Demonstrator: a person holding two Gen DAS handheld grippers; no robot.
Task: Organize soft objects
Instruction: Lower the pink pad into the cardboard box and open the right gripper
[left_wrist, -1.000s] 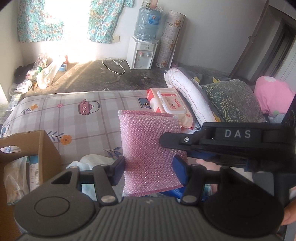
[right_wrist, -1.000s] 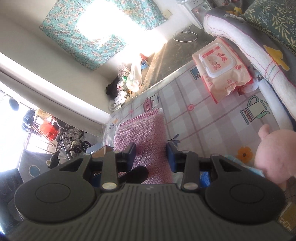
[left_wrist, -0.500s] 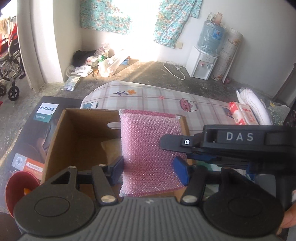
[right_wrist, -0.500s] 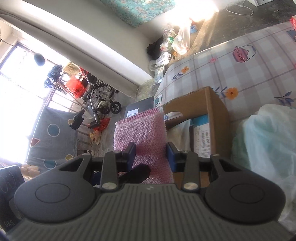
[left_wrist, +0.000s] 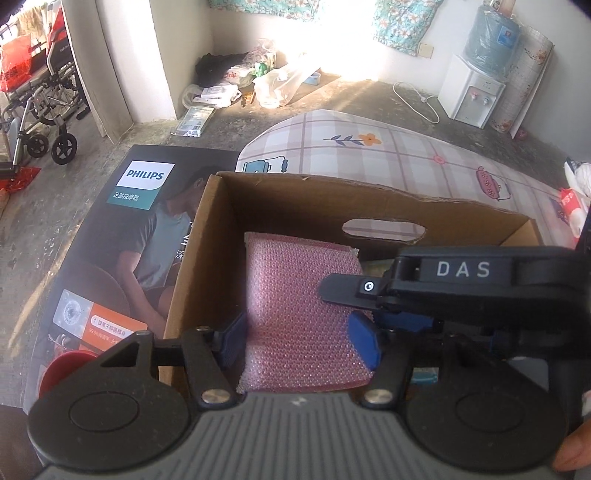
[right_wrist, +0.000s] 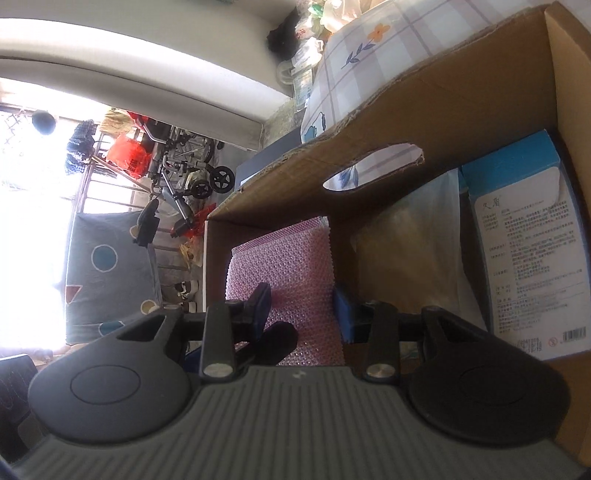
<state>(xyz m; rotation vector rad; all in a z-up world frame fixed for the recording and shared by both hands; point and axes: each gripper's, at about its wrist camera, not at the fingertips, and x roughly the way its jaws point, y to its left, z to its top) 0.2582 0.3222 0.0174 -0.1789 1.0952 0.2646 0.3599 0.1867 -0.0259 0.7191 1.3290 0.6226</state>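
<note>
While both grippers meet on one object, the blue fingers (left_wrist: 364, 343) of the left gripper (left_wrist: 301, 341) press against the two side edges of a pink bubble-wrap pouch (left_wrist: 299, 306), holding it upright. The right gripper (right_wrist: 301, 306) comes in from the side; its fingers (right_wrist: 343, 310) are closed onto the same pink bubble-wrap pouch (right_wrist: 291, 273), and in the left wrist view its black body marked "DAS" crosses in front of the pouch's right edge.

Pouch position: inside the open top of a cardboard box (left_wrist: 207, 236), near the left wall, upper edge below the box rim. Whether its lower edge touches the box floor cannot be told; the gripper bodies hide it.

Box contents, right wrist view: a blue-and-white carton (right_wrist: 528, 251) with printed text stands against the far wall of the cardboard box (right_wrist: 480, 92); a translucent plastic bag (right_wrist: 413, 240) lies between the carton and the pouch. The wall ahead has an oval handle cutout (right_wrist: 373, 166).

Surroundings, left wrist view: a flat dark Philips box (left_wrist: 122, 229) lies just beside the cardboard box on the left. A plaid mattress (left_wrist: 388, 155) with flower and teapot prints lies beyond it. A water dispenser (left_wrist: 476, 81) stands at the far wall; a wheelchair (left_wrist: 40, 103) is at far left.
</note>
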